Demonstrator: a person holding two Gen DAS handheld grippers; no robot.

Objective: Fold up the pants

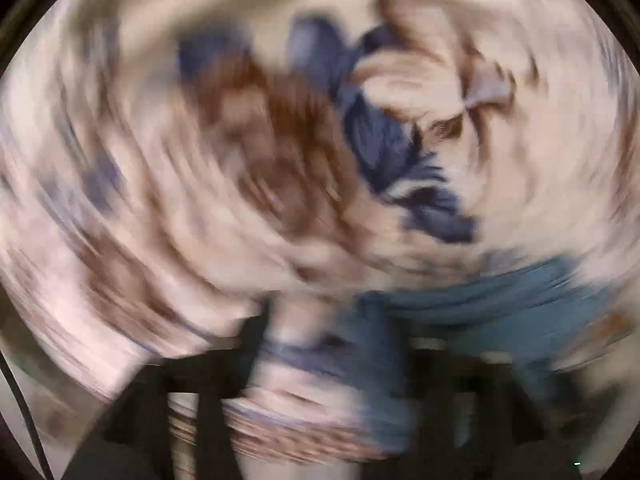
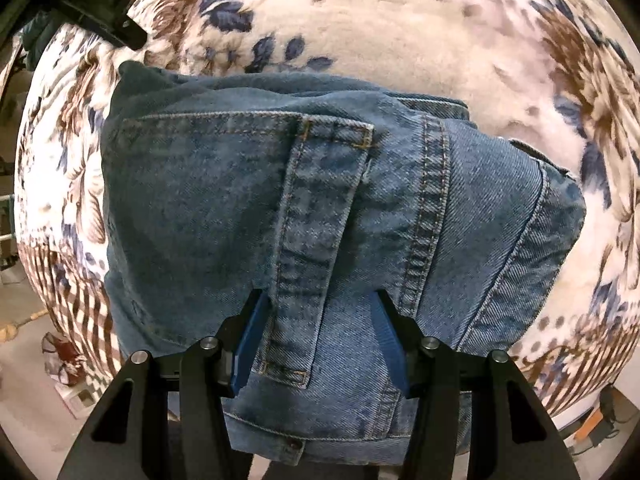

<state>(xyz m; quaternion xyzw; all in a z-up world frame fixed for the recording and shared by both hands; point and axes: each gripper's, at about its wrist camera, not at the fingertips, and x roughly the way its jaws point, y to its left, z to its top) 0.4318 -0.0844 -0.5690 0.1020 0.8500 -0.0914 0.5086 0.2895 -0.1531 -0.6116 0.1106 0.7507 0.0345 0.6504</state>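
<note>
Blue denim pants (image 2: 312, 216) lie folded into a compact stack on a floral blanket (image 2: 400, 32). A belt loop and seams face up. My right gripper (image 2: 320, 300) hovers just over the near end of the stack, its blue fingers (image 2: 252, 340) spread apart and holding nothing. The left wrist view is heavily motion-blurred. It shows a smear of blue denim (image 1: 460, 308) at the lower right and floral blanket (image 1: 160, 160) around it. My left gripper (image 1: 332, 360) is only dark blurred shapes at the bottom.
A dark object (image 2: 100, 4), perhaps the other gripper, shows at the top left of the right wrist view. The blanket's edge drops to a pale floor (image 2: 24, 360) at the left, with small clutter (image 2: 60, 356) there.
</note>
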